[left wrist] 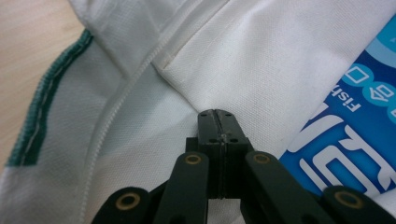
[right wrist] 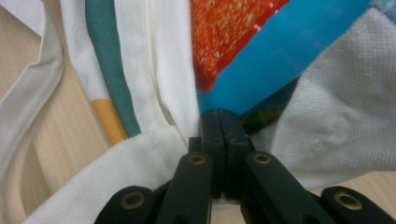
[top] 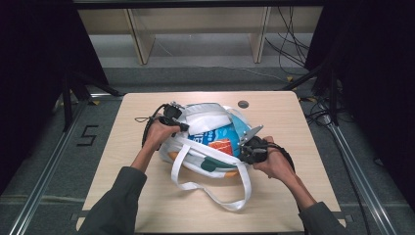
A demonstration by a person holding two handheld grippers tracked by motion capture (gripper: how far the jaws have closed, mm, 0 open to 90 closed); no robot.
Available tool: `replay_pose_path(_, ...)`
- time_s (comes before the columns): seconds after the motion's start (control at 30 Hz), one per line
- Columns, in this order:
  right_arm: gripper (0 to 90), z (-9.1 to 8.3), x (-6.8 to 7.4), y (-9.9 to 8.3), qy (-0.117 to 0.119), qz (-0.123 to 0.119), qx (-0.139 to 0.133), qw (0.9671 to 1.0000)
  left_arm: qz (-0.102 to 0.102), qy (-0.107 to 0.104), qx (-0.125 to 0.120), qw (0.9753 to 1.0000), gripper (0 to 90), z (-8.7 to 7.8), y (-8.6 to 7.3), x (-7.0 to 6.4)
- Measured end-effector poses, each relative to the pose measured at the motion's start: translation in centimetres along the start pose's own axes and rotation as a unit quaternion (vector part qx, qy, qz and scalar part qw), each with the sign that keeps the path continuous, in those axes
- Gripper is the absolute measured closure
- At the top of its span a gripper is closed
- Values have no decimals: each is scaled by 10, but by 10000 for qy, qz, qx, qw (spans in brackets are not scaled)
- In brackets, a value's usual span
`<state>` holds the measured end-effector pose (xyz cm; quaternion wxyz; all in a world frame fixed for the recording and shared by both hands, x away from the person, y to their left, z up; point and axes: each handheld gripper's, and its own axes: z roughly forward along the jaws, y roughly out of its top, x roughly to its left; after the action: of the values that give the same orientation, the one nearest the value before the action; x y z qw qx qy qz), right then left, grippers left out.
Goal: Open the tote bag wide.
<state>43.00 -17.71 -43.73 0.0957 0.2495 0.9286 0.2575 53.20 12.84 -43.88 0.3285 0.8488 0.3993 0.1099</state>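
Jaws of the left gripper (left wrist: 217, 122): pressed together, pinching white fabric of the tote bag (left wrist: 243, 56) just beside the blue printed packet (left wrist: 345, 140) at 3 o'clock. Left gripper view alone shows the green stitched edging (left wrist: 39, 112) at 9 o'clock.

Jaws of the right gripper (right wrist: 219, 120): pressed together, clamping the bag's rim where white cloth meets the packet's orange-and-blue print at 12 o'clock. Right gripper view alone shows the teal and yellow stripes (right wrist: 105, 84) at 10 o'clock.

High view alone: bag at centre of the wooden table (top: 147, 205), grippers at 10 and 4 o'clock of it, loose white handles (top: 210, 191) trailing to 6 o'clock.
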Motion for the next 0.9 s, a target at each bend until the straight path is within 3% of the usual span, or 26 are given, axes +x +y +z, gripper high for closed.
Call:
replay_pose_path(0.1, 900, -19, -7, 12, -205, 79, -648, 9977, 165, -88, -33, 9998, 867, -12, -7, -2)
replay_pose_path(0.17, 900, -24, -10, 18, -280, 77, -754, 9967, 153, -179, -91, 9997, 867, -15, -10, -2)
replay_pose_path(0.2, 900, -27, -16, 33, -333, 115, -1012, 9942, 158, -233, -91, 9996, 869, -18, -14, -3)
replay_pose_path(0.23, 900, -27, -16, 33, -333, 115, -1012, 9942, 158, -233, -91, 9996, 869, -18, -14, -3)
replay_pose_path(0.27, 900, -20, -19, 50, -320, 76, -1078, 9936, 178, -226, -105, 9995, 870, -19, -16, -4)
replay_pose_path(0.33, 900, -16, -20, 60, -273, 61, -1047, 9941, 200, -251, -100, 9994, 869, -20, -17, -4)
replay_pose_path(0.43, 900, 17, -31, 89, -361, -153, -915, 9950, 220, -320, 33, 9992, 874, -19, -18, -6)
replay_pose_path(0.47, 900, 24, -32, 95, -372, 1, -769, 9963, 220, -320, 33, 9992, 876, -19, -18, -6)
replay_pose_path(0.5, 900, 33, -35, 100, -474, 21, -716, 9963, 384, -487, 223, 9978, 880, -23, -19, -5)
replay_pose_path(0.53, 900, 33, -35, 100, -474, 21, -716, 9963, 384, -487, 223, 9978, 880, -23, -19, -5)
replay_pose_path(0.57, 900, 41, -38, 104, -509, 24, -691, 9963, 538, -556, 371, 9963, 880, -25, -22, -5)
replay_pose_path(0.6, 900, 49, -40, 109, -472, 134, -580, 9971, 590, -618, 478, 9952, 881, -27, -25, -7)
replay_pose_path(0.63, 900, 55, -44, 112, -593, 35, -493, 9970, 712, -658, 570, 9937, 881, -28, -29, -9)
replay_pose_path(0.67, 900, 63, -49, 120, -691, 83, -277, 9972, 755, -725, 623, 9925, 892, -31, -38, -14)
replay_pose_path(0.77, 900, 68, -56, 125, -796, 73, -241, 9965, 921, -709, 625, 9913, 895, -35, -46, -19)
replay_pose_path(0.8, 900, 72, -63, 130, -1065, 290, -92, 9938, 1054, -713, 641, 9898, 895, -39, -55, -24)
replay_pose_path(0.9, 900, 83, -66, 133, -1180, 305, 52, 9925, 1066, -804, 599, 9892, 895, -40, -63, -26)
